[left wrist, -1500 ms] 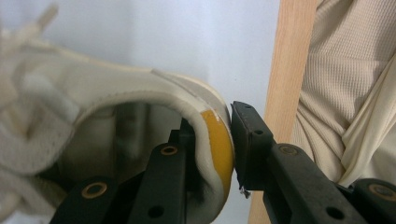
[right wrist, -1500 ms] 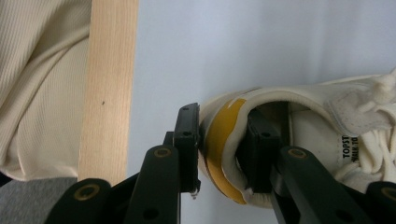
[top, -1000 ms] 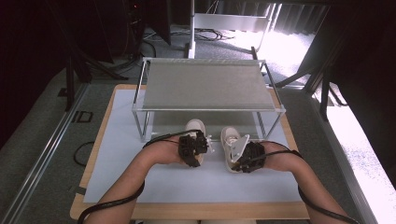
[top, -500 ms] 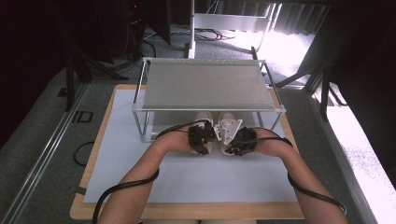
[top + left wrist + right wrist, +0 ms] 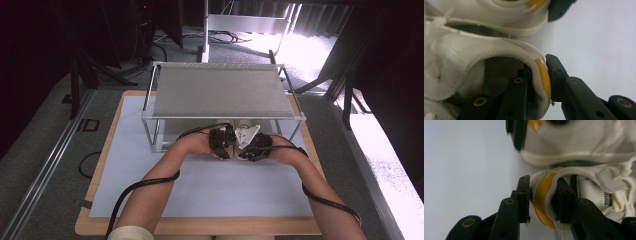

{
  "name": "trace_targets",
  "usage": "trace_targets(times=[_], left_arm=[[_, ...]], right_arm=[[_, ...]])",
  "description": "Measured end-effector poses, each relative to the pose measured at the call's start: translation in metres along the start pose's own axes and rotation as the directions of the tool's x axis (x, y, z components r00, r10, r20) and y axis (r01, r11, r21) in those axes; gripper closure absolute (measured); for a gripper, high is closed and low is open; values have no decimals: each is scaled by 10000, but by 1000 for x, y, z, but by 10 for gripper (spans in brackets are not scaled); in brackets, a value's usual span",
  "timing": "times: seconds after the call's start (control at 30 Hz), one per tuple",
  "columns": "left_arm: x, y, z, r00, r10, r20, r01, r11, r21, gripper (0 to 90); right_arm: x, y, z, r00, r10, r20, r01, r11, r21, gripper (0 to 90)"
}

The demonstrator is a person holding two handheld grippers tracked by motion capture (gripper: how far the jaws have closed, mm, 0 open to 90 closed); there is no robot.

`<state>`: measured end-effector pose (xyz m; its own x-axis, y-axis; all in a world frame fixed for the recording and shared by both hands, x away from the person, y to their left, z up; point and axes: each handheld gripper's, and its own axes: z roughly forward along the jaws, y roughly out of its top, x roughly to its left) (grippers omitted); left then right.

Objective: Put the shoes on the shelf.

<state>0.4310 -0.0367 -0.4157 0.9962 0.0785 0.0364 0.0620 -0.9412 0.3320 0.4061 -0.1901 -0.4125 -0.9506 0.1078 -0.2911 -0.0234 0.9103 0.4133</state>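
Surface: a wooden board under a pale sheet (image 5: pixel 210 185), lit from a bright window at the right, with dark floor around it.
Rack: a metal frame with a flat grey shelf (image 5: pixel 220 92) stands at the far half of the sheet, and its open front faces the person, so things can slide in beneath the top.
Shoes: two white sneakers with yellow heel tabs sit side by side just at the rack's front edge, toes pointing in under the shelf; the left shoe (image 5: pixel 486 53) and right shoe (image 5: pixel 584 185) are near each other, soles on the sheet.
Left gripper (image 5: pixel 222 141): its fingers (image 5: pixel 557 72) pinch the heel collar of the left shoe, one finger inside the opening and one outside against the yellow tab, which gives a firm hold on a stiff edge.
Right gripper (image 5: pixel 256 145): its fingers (image 5: pixel 524 195) clamp the heel of the right shoe the same way, one inside and one outside the yellow tab; the grip looks a touch looser but the pads press on the heel.
Why the heels: holding from behind lets each shoe be pushed toe-first under the shelf without the grippers hitting the frame.
Step, as I judge it: the pair is about to be set on the lower level of the rack, kept parallel.
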Motion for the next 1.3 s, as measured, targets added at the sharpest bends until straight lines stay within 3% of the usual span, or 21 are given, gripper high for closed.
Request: trace_targets(times=[0.1, 0.13, 0.17, 0.2, 0.23, 0.27, 0.3, 0.33, 0.37, 0.43, 0.5, 0.57, 0.63, 0.7, 0.77, 0.9, 0.97, 1.03, 1.1, 1.2, 1.3], left_arm=[[0, 1, -2, 9984, -471, -324, 460, 9983, -356, 751], [-2, 2, -1, 9960, -775, -435, 748, 9953, -609, 692], [-2, 2, -4, 9955, -772, -548, 754, 9966, -337, 568], [-9, 1, -4, 9795, -1919, -617, 1891, 9808, -482, 568], [-8, 1, -5, 9791, -1897, -739, 1871, 9815, -417, 551], [-11, 0, -4, 9717, -2254, -709, 2195, 9721, -821, 522], [-2, 1, -8, 9891, -926, -1147, 848, 9939, -706, 485], [-3, 1, -10, 9866, -984, -1298, 892, 9932, -749, 485], [-7, 0, -13, 9789, -1302, -1578, 1133, 9873, -1117, 479], [-8, -1, -15, 9751, -1382, -1736, 1218, 9873, -1020, 439], [-12, -5, -17, 9693, -1340, -2062, 1152, 9883, -1003, 439], [-17, -8, -22, 9640, -1574, -2143, 1317, 9828, -1293, 439], [-22, -13, -27, 9525, -1740, -2500, 1403, 9791, -1470, 439], [-25, -19, -33, 9406, -2159, -2622, 1738, 9692, -1747, 439], [-29, -27, -36, 9181, -2738, -2866, 2184, 9528, -2109, 439], [-34, -38, -33, 8995, -3291, -2873, 2663, 9344, -2366, 438], [-34, -41, -27, 8889, -3575, -2865, 2936, 9246, -2428, 420], [-35, -43, -20, 8824, -3649, -2970, 2929, 9200, -2603, 412], [-34, -44, -17, 8627, -3951, -3157, 3057, 9047, -2970, 407], [-33, -46, -15, 8628, -3956, -3148, 2945, 8994, -3231, 388], [-31, -45, -12, 8608, -3960, -3197, 2860, 8959, -3399, 376]], right_arm=[[-1, -1, -1, 9994, 143, 321, -136, 9997, -215, 612], [-1, -1, -3, 9973, 379, 629, -360, 9989, -311, 543], [-3, -1, -5, 9930, 824, 845, -782, 9956, -517, 512], [-3, -1, -5, 9930, 824, 845, -782, 9956, -517, 512], [-3, 0, -8, 9891, 1149, 922, -1093, 9920, -634, 506], [-4, 0, -10, 9859, 1282, 1072, -1206, 9899, -745, 493], [-3, 1, -16, 9790, 1561, 1311, -1418, 9836, -1117, 478], [-3, 1, -16, 9790, 1561, 1311, -1418, 9836, -1117, 478], [-2, 1, -18, 9754, 1724, 1372, -1552, 9796, -1279, 477], [1, -1, -25, 9612, 2146, 1736, -1838, 9668, -1778, 473], [2, -2, -27, 9575, 2227, 1832, -1884, 9640, -1875, 473], [7, -5, -28, 9524, 2397, 1883, -1993, 9571, -2102, 473], [13, -9, -28, 9440, 2582, 2052, -2118, 9515, -2231, 473], [18, -14, -28, 9348, 2788, 2200, -2261, 9449, -2366, 478], [22, -19, -29, 9255, 2992, 2321, -2418, 9387, -2458, 495], [28, -30, -29, 9012, 3745, 2182, -3126, 9103, -2712, 462], [30, -36, -25, 8837, 4143, 2176, -3539, 8959, -2687, 458], [32, -39, -19, 8747, 4235, 2358, -3677, 8967, -2466, 460], [34, -42, -13, 8691, 4364, 2329, -3825, 8914, -2430, 468], [36, -43, -7, 8578, 4456, 2562, -3848, 8872, -2547, 480], [34, -43, -5, 8550, 4521, 2542, -3856, 8819, -2712, 477]])
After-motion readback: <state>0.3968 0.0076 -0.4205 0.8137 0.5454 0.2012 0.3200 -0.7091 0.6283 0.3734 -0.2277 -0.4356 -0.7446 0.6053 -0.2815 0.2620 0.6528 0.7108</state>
